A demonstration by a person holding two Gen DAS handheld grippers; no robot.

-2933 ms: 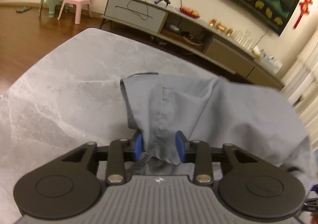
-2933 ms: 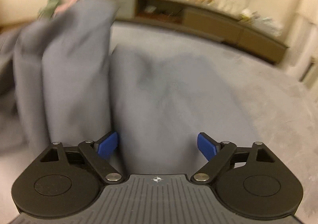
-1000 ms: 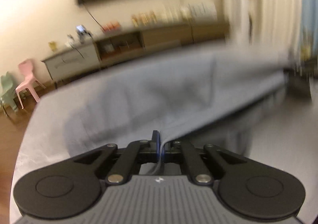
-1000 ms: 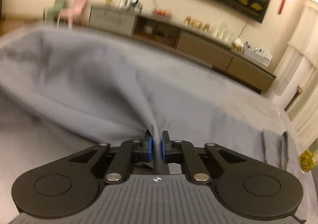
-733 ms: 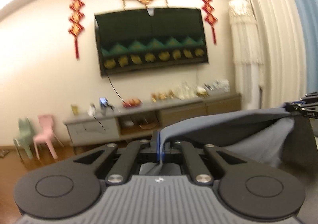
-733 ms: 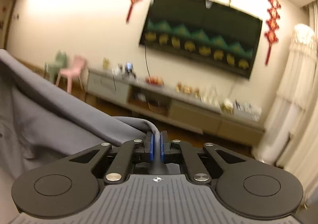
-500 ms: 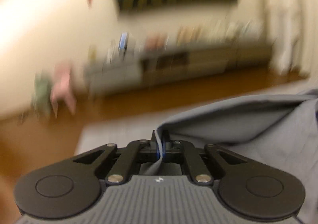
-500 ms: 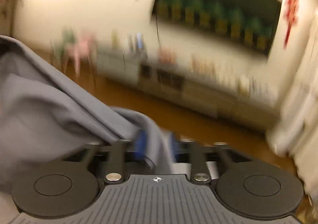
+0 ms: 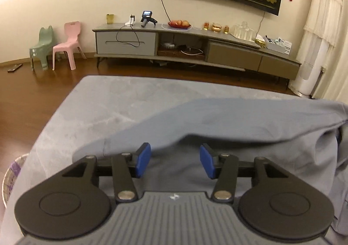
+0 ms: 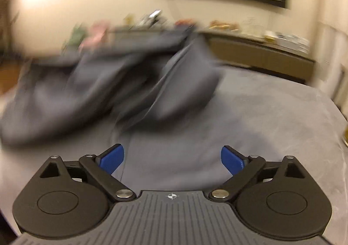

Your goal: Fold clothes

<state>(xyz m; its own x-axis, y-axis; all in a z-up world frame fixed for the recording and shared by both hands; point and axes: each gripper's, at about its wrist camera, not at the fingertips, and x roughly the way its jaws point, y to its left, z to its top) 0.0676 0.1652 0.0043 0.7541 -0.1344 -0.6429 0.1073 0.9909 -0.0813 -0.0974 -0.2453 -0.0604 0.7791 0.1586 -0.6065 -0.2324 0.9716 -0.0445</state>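
Observation:
A grey-blue garment (image 9: 239,123) lies on the grey marble table (image 9: 121,101), spread from the middle to the right edge of the left wrist view. My left gripper (image 9: 175,161) is open just above its near edge, holding nothing. In the right wrist view the garment (image 10: 134,92) is blurred and rumpled, with folds raised at the left and middle. My right gripper (image 10: 173,159) is wide open over the cloth's near part and empty.
A woven basket (image 9: 10,175) stands on the floor by the table's left edge. A long TV cabinet (image 9: 184,49) runs along the far wall, with two small chairs (image 9: 58,47) to its left. A yellow object (image 10: 344,136) sits at the table's right edge.
Both grippers had the garment pinched and lifted high. They have come down over the table and opened, and the cloth has dropped onto the table.

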